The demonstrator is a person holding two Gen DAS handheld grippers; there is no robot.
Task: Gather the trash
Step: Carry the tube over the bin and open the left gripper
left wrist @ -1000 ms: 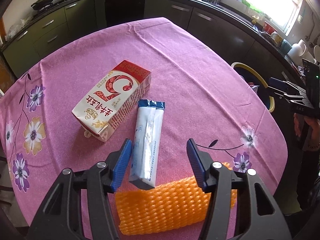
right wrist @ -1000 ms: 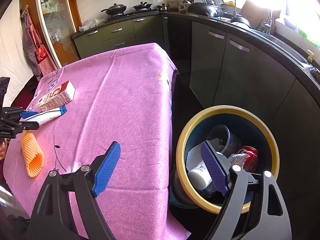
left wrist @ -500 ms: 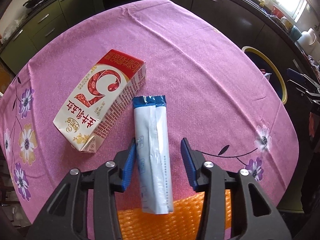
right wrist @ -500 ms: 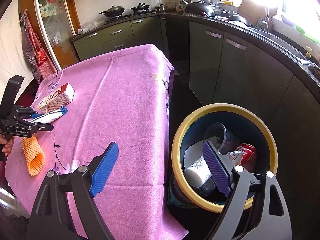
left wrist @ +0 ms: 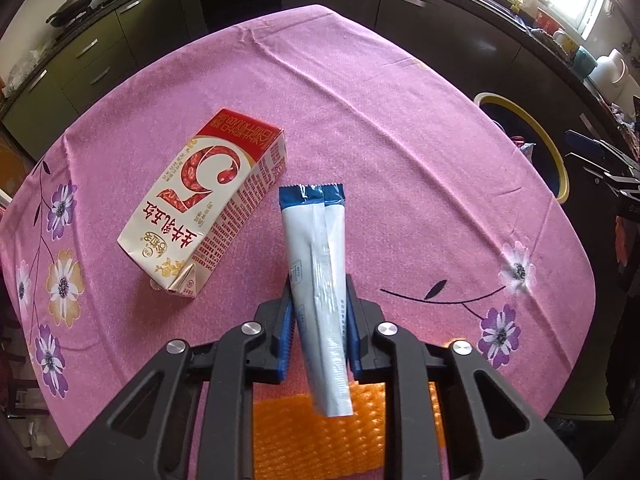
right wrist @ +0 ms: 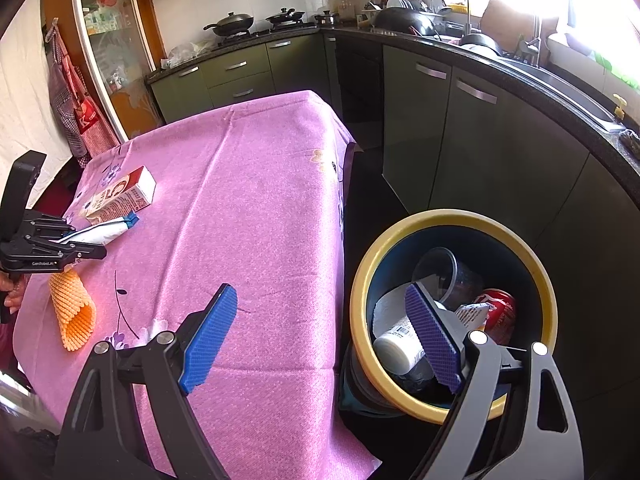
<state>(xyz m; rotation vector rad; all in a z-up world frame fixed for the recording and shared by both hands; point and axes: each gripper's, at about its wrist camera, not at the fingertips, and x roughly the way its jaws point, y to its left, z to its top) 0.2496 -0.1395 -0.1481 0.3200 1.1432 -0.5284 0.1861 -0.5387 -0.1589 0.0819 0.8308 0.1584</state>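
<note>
My left gripper [left wrist: 319, 320] is shut on a white wrapper with a blue end [left wrist: 318, 264], its blue end tilted up off the pink tablecloth; the wrapper also shows in the right wrist view [right wrist: 108, 232]. A red and white milk carton [left wrist: 208, 200] lies on its side just left of it. An orange foam net [left wrist: 320, 432] lies under the gripper near the front edge. My right gripper [right wrist: 320, 344] is open and empty, off the table's corner above the yellow-rimmed trash bin [right wrist: 400, 240], which holds a bottle, a cup and a red can.
The table with the pink floral cloth [right wrist: 248, 184] stands among dark kitchen cabinets [right wrist: 460, 132]. The bin also shows at the right in the left wrist view [left wrist: 536, 136], off the table's right edge. A stove with pans [right wrist: 256, 24] is at the back.
My left gripper closed on the white wrapper and lifted its far end off the cloth. My right gripper stayed open over the bin, shifting only slightly.
</note>
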